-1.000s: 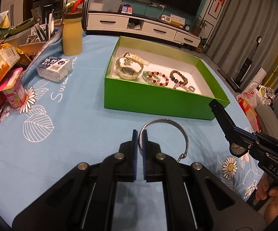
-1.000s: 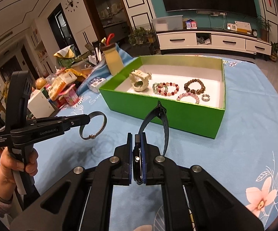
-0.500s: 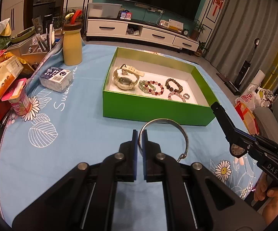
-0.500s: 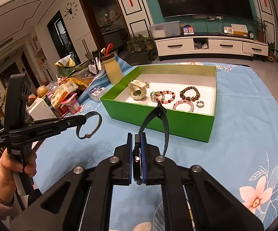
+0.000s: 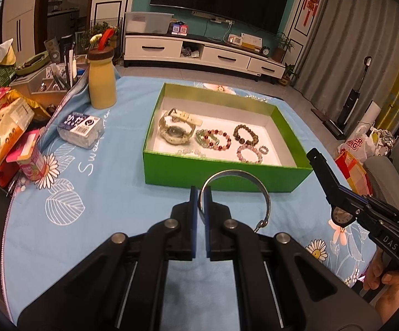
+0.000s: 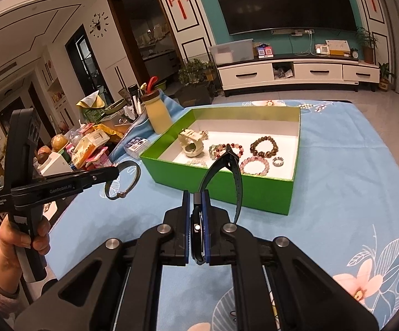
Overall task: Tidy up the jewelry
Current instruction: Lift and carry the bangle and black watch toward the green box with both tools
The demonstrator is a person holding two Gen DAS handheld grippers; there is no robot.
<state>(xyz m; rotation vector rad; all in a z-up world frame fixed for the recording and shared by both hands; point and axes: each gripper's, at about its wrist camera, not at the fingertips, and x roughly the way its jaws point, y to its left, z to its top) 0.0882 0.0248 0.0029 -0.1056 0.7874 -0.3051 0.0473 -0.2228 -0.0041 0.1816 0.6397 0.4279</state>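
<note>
My left gripper [image 5: 200, 195] is shut on a silver bangle [image 5: 254, 184], held in the air in front of the green box [image 5: 216, 169]; the bangle also shows in the right wrist view [image 6: 133, 178]. My right gripper [image 6: 197, 201] is shut on a dark watch [image 6: 228, 165], its strap looping up before the box [image 6: 216, 180]; the watch face shows in the left wrist view [image 5: 340, 216]. Inside the box lie a cream watch [image 5: 176, 127], several bead bracelets [image 5: 216, 139] and a small ring [image 5: 263, 149].
On the blue flowered tablecloth [image 5: 94, 190] left of the box stand a yellow bottle [image 5: 102, 80], a tissue pack [image 5: 79, 131], a pink cup [image 5: 31, 158] and snack bags [image 5: 2, 132]. A TV cabinet [image 5: 199, 52] is behind.
Both grippers have risen and drawn back from the box, each keeping its hold; the box looks smaller and is seen more from above.
</note>
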